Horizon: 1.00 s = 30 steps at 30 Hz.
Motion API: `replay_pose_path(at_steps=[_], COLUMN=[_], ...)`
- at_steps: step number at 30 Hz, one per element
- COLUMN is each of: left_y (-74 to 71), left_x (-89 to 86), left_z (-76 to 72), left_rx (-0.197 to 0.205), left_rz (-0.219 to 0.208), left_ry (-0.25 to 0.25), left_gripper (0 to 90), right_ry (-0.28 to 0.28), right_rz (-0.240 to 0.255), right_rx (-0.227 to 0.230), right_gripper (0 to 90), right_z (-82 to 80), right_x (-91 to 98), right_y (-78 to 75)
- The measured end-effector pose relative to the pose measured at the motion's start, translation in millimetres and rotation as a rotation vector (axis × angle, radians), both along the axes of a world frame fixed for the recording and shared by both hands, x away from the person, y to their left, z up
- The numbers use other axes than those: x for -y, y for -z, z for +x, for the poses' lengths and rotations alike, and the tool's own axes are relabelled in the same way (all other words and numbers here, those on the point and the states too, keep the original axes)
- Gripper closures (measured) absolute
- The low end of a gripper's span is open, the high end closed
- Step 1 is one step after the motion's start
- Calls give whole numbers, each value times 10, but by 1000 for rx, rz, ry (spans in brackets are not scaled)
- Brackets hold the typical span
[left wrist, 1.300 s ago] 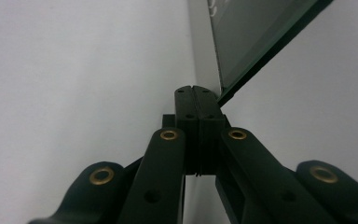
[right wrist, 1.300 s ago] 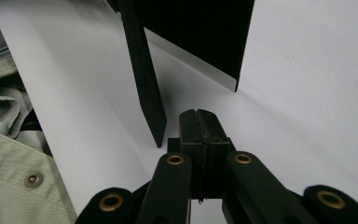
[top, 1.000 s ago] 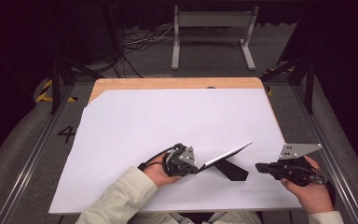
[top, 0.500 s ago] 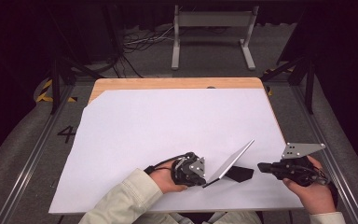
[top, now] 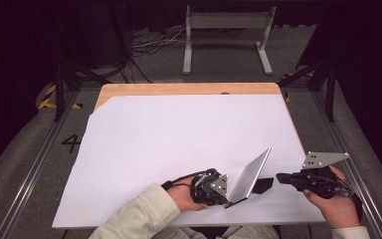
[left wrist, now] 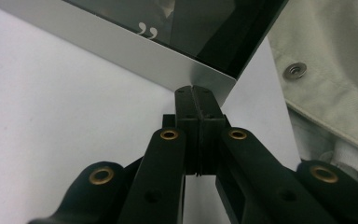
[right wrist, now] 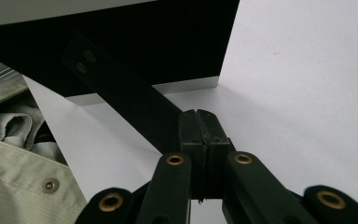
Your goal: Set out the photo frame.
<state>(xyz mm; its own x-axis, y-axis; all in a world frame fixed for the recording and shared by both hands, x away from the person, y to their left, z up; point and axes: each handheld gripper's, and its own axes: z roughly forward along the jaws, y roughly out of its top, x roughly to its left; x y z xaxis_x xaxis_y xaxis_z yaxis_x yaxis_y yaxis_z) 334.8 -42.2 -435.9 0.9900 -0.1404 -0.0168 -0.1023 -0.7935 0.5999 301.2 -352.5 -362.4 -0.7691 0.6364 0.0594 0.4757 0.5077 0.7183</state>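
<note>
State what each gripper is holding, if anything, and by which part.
The left gripper is shut on the picture frame, pinching the white border at a corner. The right gripper is shut on the end of the frame's black stand strut.

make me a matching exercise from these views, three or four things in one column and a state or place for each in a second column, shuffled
Things:
1. left gripper
2. right gripper
3. picture frame
4. frame's back strut

States or places:
A. tilted up off the white sheet, lower edge down
B. black strip slanting from the frame's dark back toward the near jaws
C. shut on the frame's silver corner
D. jaws closed, to the right of the frame

Pairs: 1-C, 2-D, 3-A, 4-B
</note>
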Motion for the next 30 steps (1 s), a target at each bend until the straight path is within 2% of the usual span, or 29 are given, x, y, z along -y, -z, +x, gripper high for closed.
replay_pose_path(at_steps=[11,30], left_y=[-4,9], left_x=[148,398], left_z=[-68,-137], left_rx=[-6,-11], left_rz=[-1,-22], left_ry=[41,69], left_gripper=[900,900], right_ry=[9,39], right_rz=[3,15], right_rx=[4,16], right_gripper=[899,897], right_z=[-19,-107], right_x=[30,119], right_y=[-14,-43])
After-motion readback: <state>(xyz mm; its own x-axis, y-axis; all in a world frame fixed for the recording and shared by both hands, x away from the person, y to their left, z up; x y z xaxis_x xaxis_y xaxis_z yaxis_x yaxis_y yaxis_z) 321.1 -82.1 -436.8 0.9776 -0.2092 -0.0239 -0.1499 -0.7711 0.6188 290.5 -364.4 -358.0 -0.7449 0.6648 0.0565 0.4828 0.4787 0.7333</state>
